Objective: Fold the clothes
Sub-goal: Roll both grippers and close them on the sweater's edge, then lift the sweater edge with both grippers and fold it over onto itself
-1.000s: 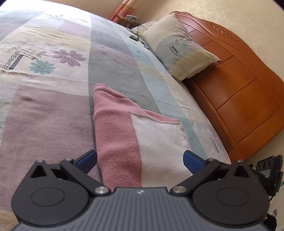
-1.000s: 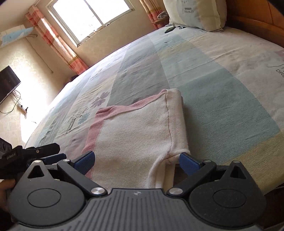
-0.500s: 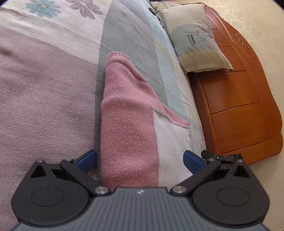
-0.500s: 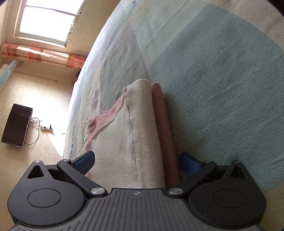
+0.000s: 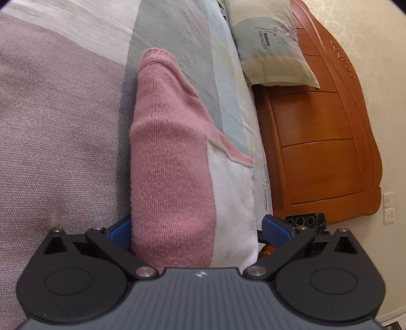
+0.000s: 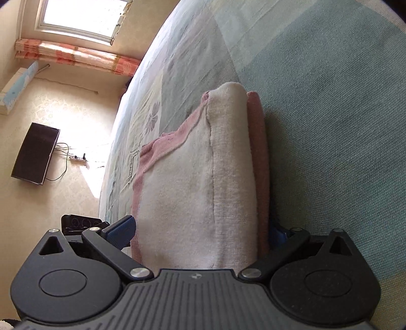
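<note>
A folded pink and white knit sweater [image 5: 175,162] lies on the patchwork bedspread [image 5: 50,114]. My left gripper [image 5: 198,228] is open, its blue-padded fingers straddling the sweater's near end, one on each side of the fold. In the right wrist view the same sweater [image 6: 203,182] shows its white face and a pink layer beneath. My right gripper [image 6: 200,228] is open too, with the folded edge running between its fingers; the right finger is mostly hidden behind the cloth.
A pillow [image 5: 271,45] leans on the wooden headboard [image 5: 324,152] to the right. The other gripper's body [image 5: 304,219] shows past the bed edge. A window [image 6: 81,15], striped curtain [image 6: 76,57] and wall television [image 6: 34,152] appear at left.
Both grippers have rolled onto their sides and pushed in closer, so the sweater's folded end now sits deep between each pair of fingers. Both stay open.
</note>
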### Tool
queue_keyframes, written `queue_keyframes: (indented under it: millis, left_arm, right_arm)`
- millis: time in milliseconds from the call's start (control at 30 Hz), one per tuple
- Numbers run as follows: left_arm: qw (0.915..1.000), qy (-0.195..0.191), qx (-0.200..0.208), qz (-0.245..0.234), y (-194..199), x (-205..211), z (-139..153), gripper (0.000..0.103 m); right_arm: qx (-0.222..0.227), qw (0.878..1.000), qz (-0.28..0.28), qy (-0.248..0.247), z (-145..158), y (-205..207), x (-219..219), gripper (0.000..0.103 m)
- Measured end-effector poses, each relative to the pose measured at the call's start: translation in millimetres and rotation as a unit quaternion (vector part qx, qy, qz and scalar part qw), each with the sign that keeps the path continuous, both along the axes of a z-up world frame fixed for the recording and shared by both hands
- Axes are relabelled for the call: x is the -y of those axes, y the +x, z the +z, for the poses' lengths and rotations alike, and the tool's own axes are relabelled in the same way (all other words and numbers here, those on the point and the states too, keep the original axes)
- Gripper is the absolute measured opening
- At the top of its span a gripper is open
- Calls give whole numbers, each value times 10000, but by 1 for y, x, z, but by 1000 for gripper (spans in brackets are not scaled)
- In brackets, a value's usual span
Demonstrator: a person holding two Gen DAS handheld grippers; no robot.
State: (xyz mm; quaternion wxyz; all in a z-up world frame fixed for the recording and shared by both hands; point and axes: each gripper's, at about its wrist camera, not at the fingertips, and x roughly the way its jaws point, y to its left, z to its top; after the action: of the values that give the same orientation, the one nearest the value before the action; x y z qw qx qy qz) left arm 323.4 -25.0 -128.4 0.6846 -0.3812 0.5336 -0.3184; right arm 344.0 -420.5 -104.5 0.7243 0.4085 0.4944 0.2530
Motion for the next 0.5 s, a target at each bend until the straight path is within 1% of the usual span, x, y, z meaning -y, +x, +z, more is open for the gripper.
queue_keyframes:
  millis: [100, 167, 267, 333, 400, 500]
  left_arm:
    - [9997, 179, -41, 186, 14, 14, 2, 101]
    - [9997, 193, -46, 161, 12, 17, 3, 101]
    - [9997, -147, -195, 83, -4, 8, -2, 101]
    - [9991, -299, -291, 118, -9, 2, -4, 101]
    - [9984, -351, -404, 179, -2, 3, -6, 101]
    - [9991, -200, -356, 83, 10, 16, -4, 101]
  right_arm:
    - [-115, 9999, -33, 96, -3, 18, -2, 103]
    - [-137, 9998, -24, 151, -4, 25, -2, 103]
    - [-69, 9998, 34, 204, -3, 14, 0, 103]
    - [2, 9997, 89, 227, -1, 3, 2, 103]
    - [77, 9996, 135, 227, 0, -3, 3, 103]
    - [-21, 9996, 154, 220, -2, 12, -2, 103]
